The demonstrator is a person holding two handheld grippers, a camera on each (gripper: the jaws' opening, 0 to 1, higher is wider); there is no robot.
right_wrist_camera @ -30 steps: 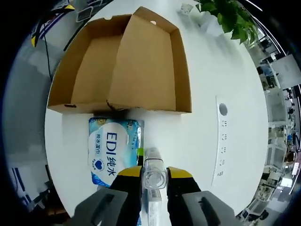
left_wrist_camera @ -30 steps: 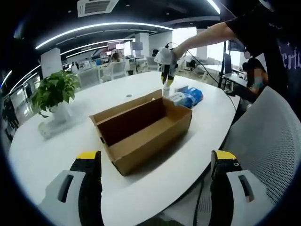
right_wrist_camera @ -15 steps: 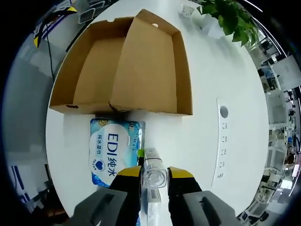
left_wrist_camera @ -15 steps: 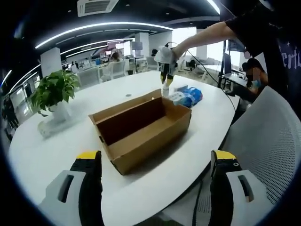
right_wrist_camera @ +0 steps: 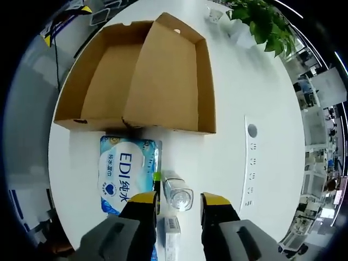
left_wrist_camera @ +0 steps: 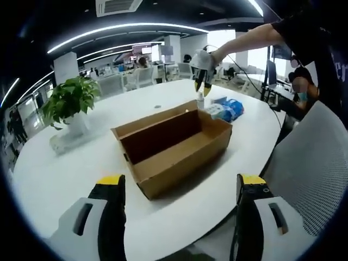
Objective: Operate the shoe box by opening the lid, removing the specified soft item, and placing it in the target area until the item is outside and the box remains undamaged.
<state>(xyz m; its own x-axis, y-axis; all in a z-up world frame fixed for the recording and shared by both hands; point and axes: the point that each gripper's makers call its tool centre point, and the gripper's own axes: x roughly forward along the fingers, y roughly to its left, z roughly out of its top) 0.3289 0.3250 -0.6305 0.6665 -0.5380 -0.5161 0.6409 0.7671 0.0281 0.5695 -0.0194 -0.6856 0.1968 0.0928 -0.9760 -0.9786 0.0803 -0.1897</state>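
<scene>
Right gripper view, looking down on a round white table (right_wrist_camera: 261,81): open cardboard shoe box (right_wrist_camera: 163,76) fills upper centre of frame, lid folded back to its left, both halves bare brown inside. Just below the box, touching or nearly touching its near wall, lies a blue and white soft pack of wet wipes (right_wrist_camera: 126,174), printed "EDI", flat on the tabletop at lower left of centre — outside the box. Right gripper (right_wrist_camera: 178,201) at bottom centre, yellow-tipped jaws parted, a small clear bottle (right_wrist_camera: 177,194) standing upright between them; gaps show on both sides of the bottle, so the jaws are not clamped on it. A white labelled item with a barcode sits below the bottle between the jaws, too small to identify. Green potted plant (right_wrist_camera: 261,22) at upper right; row of sockets set in the table (right_wrist_camera: 249,163) at right. Left gripper view, from low across the table: left gripper (left_wrist_camera: 179,187) jaws wide apart at bottom corners of frame, nothing between them. Shoe box (left_wrist_camera: 174,144) centre frame, open. Beyond it, upper right, the right gripper (left_wrist_camera: 201,87) points down over the bottle (left_wrist_camera: 200,100), wipes pack (left_wrist_camera: 227,109) beside it. Plant (left_wrist_camera: 68,103) at left; grey mesh chair (left_wrist_camera: 310,163) at right.
</scene>
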